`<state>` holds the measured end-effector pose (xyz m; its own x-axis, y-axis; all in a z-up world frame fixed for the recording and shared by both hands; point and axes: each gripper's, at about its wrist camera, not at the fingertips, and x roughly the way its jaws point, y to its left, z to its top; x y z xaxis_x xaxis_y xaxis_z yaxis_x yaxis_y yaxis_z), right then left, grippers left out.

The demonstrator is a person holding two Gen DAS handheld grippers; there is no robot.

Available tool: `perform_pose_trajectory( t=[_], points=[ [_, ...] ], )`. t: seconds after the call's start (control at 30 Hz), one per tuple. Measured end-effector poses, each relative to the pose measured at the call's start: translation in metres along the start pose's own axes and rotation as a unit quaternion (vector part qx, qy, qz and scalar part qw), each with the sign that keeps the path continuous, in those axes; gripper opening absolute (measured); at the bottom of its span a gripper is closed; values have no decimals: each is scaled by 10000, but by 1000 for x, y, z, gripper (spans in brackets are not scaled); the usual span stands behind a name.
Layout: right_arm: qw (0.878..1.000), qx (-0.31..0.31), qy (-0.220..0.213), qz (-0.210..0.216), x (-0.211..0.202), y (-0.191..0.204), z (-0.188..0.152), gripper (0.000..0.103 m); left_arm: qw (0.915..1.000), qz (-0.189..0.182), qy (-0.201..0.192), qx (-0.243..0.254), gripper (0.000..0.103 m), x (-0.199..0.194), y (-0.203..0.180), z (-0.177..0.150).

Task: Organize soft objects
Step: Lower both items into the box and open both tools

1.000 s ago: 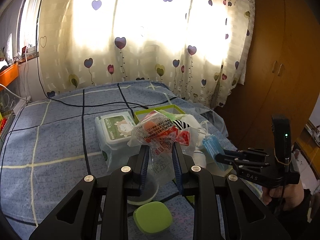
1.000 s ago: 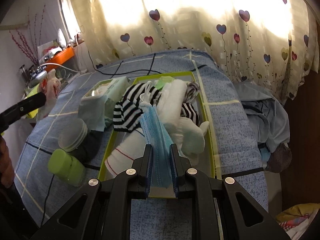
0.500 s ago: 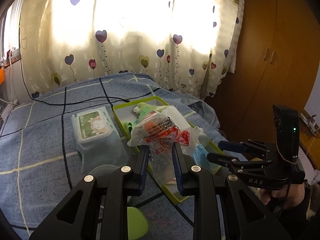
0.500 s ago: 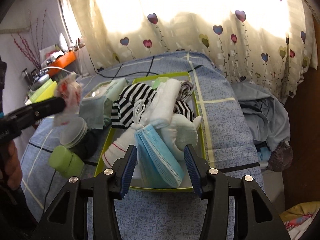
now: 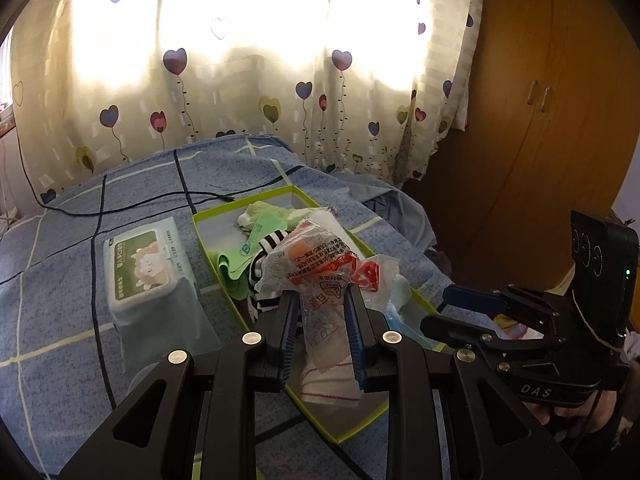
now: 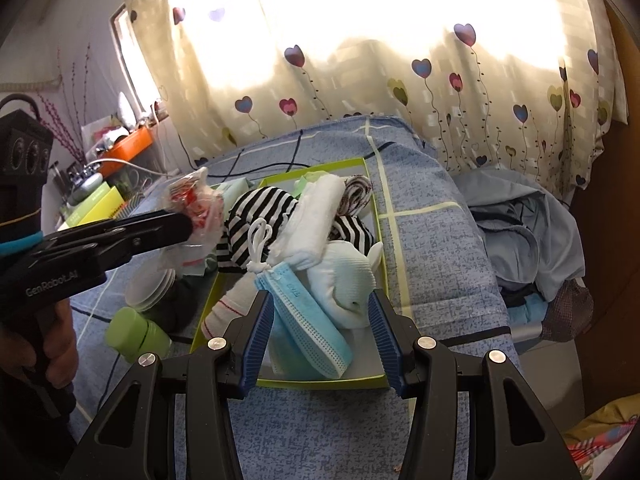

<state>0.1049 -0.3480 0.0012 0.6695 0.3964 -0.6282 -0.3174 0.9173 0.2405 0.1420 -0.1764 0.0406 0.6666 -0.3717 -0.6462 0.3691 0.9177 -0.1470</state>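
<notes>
My left gripper (image 5: 320,308) is shut on a crinkly clear plastic packet (image 5: 320,268) with red print and holds it above the green-rimmed tray (image 5: 356,428). The packet also shows in the right wrist view (image 6: 192,208), over the tray's left side. My right gripper (image 6: 320,312) is open at the tray's near edge (image 6: 320,382). A blue face mask stack (image 6: 308,316) lies in the tray between its fingers. Striped socks (image 6: 256,216), a white rolled towel (image 6: 316,216) and white socks (image 6: 344,280) fill the tray.
A wet-wipes pack (image 5: 144,260) lies left of the tray on the blue checked bedspread. A green container (image 6: 136,334) and a round lidded jar (image 6: 150,284) stand by the tray's left side. Crumpled blue clothing (image 6: 528,232) lies right of the bed. A wooden wardrobe (image 5: 540,120) stands on the right.
My right gripper opened and let go of the blue masks, which now lie in the tray. My left gripper carried the plastic packet rightward over the tray.
</notes>
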Motion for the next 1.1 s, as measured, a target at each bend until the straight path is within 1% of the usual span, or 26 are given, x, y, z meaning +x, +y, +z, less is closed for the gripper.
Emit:
perform_pose_trajectory(
  t=[0.17,0.37,0.43,0.5,0.53,0.57,0.63,0.67,0.77,0.9,1.1],
  points=[
    [10000,40,-12,-16,0,-3,-1,48,10000,-44,67,6,25,18,-1,8],
    [10000,58,61,-3,7,-8,-1,48,9994,-113,319,-88,25,42,3,11],
    [10000,57,68,2,8,-9,0,48,9988,-138,470,-80,25,50,4,10],
    [10000,56,68,3,9,-9,0,48,9984,-75,562,-48,26,55,5,8],
    [10000,49,64,6,9,-9,1,48,9984,-36,561,-39,31,55,6,8],
    [10000,43,61,12,9,-9,1,48,9985,-27,553,-45,37,55,6,8],
    [10000,25,54,15,9,-7,2,48,9988,-67,485,-55,47,51,6,8],
    [10000,12,49,15,9,-6,2,48,9990,-66,449,-44,49,49,6,8],
    [10000,-27,29,14,7,-3,3,48,9993,-90,362,5,50,44,5,9],
    [10000,-36,11,-6,4,-1,3,48,9992,-123,382,25,50,43,6,9],
    [10000,-60,-14,-36,-2,2,3,48,9994,-130,303,69,50,35,8,8]
  ],
)
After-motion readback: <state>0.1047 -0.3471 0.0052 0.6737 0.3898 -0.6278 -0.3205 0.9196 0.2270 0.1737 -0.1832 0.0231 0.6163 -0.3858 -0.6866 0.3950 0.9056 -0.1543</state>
